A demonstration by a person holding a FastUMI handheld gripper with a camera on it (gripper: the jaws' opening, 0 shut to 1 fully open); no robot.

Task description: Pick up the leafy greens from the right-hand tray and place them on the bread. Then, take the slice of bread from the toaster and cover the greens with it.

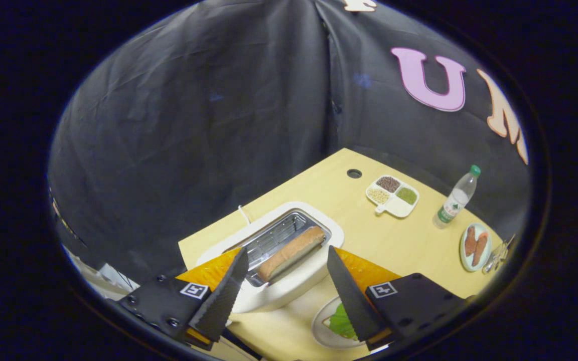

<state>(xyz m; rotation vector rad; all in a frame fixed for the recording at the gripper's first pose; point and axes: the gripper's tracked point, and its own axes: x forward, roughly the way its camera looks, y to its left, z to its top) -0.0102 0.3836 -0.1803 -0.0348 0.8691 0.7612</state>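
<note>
A white toaster (289,286) stands on the yellow table (354,205), its slot holding a slice of bread (291,252) with a brown crust. My gripper (287,255) is open above the toaster, and the slice lies between the two black fingertips without touching them. Below the right finger (349,296) a plate (319,328) carries leafy greens (341,321); the finger hides part of them, and whatever lies under the greens is hidden.
Beyond the toaster sit a white divided dish (393,196) of grains, a plastic water bottle (455,198) and a small plate with sausages (475,246). A round cable hole (354,173) marks the table's far side. Metal tongs (499,253) lie by the sausage plate.
</note>
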